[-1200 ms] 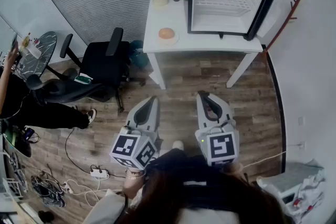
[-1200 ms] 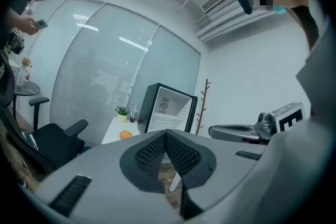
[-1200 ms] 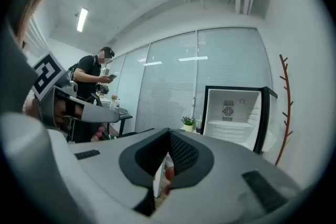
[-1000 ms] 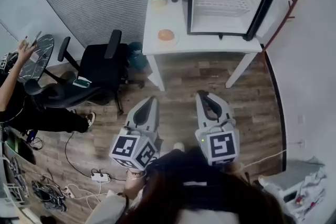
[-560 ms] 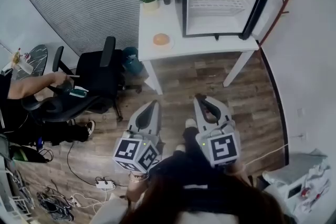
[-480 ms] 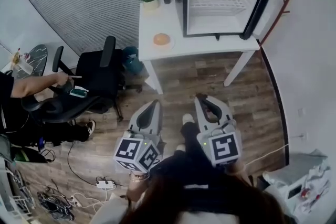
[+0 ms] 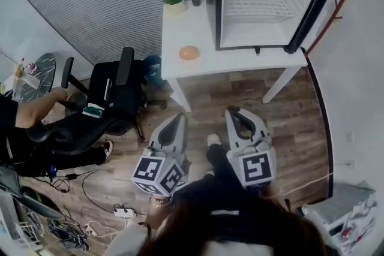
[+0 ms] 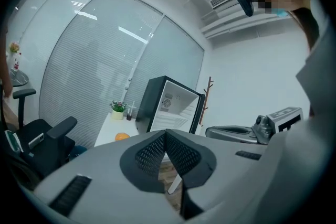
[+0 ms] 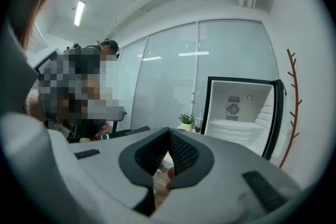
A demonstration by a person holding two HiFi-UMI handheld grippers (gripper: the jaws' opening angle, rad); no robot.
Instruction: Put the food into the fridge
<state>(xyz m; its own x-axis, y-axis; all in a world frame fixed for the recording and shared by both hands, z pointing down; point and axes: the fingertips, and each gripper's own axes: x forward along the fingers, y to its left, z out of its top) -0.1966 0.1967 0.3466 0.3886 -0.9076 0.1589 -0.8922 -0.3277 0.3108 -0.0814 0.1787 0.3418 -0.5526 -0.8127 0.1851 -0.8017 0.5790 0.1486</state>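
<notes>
The black fridge [image 7: 258,15] stands open on the white counter [image 7: 180,27], facing the person. A black chair [image 7: 114,90] sits near the counter's left end. The round orange food [image 7: 189,53] lies on the counter beside the fridge. The left tool [image 7: 179,118] and right tool [image 7: 234,111] are pressed together, holding nothing.

Left tongs [image 7: 179,116] and right tongs [image 7: 231,110] are pale grey, black-padded.
</notes>
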